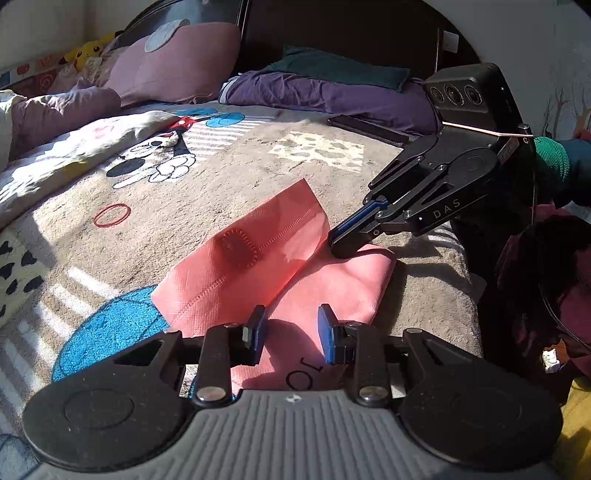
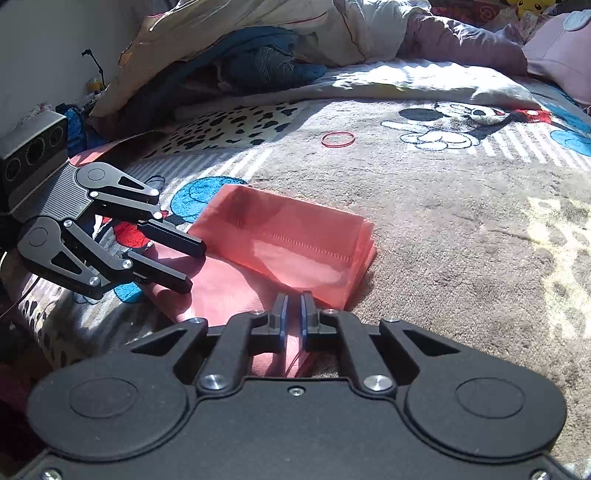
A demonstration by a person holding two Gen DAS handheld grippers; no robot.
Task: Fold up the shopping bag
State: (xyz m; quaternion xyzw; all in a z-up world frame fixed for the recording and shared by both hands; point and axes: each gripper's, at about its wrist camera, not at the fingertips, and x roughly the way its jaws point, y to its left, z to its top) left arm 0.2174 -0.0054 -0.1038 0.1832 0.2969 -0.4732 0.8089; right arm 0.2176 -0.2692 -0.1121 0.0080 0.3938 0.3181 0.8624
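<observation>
A pink shopping bag (image 1: 325,291) lies partly folded on a patterned blanket, one stitched flap (image 1: 255,254) raised along a crease. It also shows in the right wrist view (image 2: 288,236). My left gripper (image 1: 291,334) is open, its blue pads either side of the bag's near end, above black lettering. From the right wrist view it (image 2: 192,264) hovers open over the bag's left part. My right gripper (image 2: 292,314) is shut on the bag's near edge, pink fabric pinched between the pads. In the left wrist view its tip (image 1: 345,245) presses at the crease.
A red rubber band (image 1: 112,215) lies on the blanket beyond the bag; it also shows in the right wrist view (image 2: 338,139). Pillows (image 1: 177,62) and a rumpled duvet (image 2: 295,33) line the far side. The bed edge drops off at right (image 1: 476,280).
</observation>
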